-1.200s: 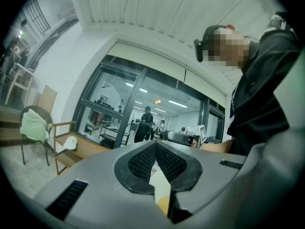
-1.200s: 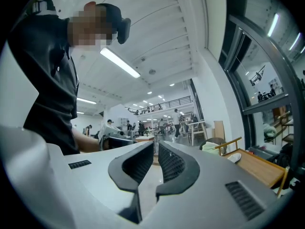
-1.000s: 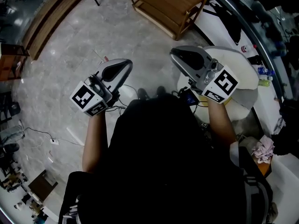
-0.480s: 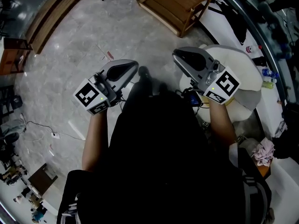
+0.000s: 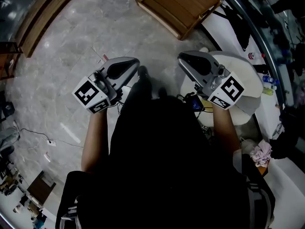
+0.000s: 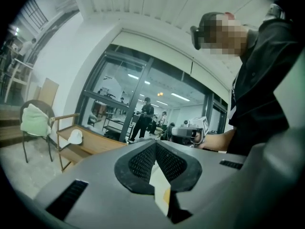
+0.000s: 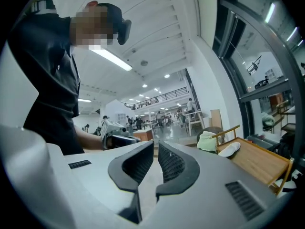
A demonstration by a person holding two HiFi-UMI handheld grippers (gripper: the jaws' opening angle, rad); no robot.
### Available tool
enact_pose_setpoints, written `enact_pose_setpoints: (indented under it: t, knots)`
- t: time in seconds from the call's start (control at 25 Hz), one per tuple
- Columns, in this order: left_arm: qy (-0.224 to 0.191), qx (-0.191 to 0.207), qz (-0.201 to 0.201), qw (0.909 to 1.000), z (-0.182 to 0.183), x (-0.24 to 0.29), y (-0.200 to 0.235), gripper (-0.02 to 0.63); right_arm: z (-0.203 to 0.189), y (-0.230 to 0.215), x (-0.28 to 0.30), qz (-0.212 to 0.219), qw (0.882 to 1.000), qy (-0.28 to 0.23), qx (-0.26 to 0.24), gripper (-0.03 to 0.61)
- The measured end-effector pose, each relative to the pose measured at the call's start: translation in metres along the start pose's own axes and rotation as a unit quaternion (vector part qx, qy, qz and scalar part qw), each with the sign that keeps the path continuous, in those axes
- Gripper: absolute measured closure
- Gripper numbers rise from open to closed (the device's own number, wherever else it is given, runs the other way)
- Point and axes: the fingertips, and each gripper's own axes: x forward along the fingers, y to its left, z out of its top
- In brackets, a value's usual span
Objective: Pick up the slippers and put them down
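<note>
Both hand-held grippers are empty. Left hand-held gripper (image 5: 134,64) is held level in front of the person's dark torso, its ribbed black pads pressed together at the tips with nothing between them. Right hand-held gripper (image 5: 184,57) is held level alongside it, well apart. Its jaws are drawn in to a thin slit, also with nothing between them. Its marker cube (image 5: 228,90) sits over a white round seat (image 5: 250,73) on the right.

A white slipper (image 7: 232,149) lies on the top of a low wooden counter (image 7: 259,166) at the far side of the grey marbled floor (image 5: 71,42), well apart from both hand-held grippers. Just left of the counter stands a chair with a pale green cloth (image 7: 207,141) draped on it. Behind them is a glass wall (image 6: 124,104) with people beyond it.
</note>
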Motion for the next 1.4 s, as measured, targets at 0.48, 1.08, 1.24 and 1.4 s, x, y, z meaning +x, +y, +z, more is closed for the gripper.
enact_pose_setpoints:
  t: [0.48, 1.08, 1.24, 1.4]
  knots:
    - [-0.025, -0.043, -0.029, 0.9983, 0.033, -0.030, 0.163, 0.601, 0.030, -0.084, 0.136, -0.026, 0.998, 0.063, -0.002, 0.540]
    - [-0.001, -0.059, -0.056, 0.9966, 0.046, 0.065, 0.240, 0.601, 0.037, -0.223, 0.147, -0.066, 0.997, 0.037, 0.004, 0.540]
    - [0.006, -0.096, -0.035, 0.9948, 0.049, 0.108, 0.267, 0.601, 0.041, -0.281, 0.155, -0.038, 0.999, 0.024, 0.012, 0.538]
    - [0.001, -0.138, -0.025, 0.9902, 0.056, 0.156, 0.293, 0.601, 0.062, -0.341, 0.166, -0.012, 1.000, 0.009, 0.007, 0.539]
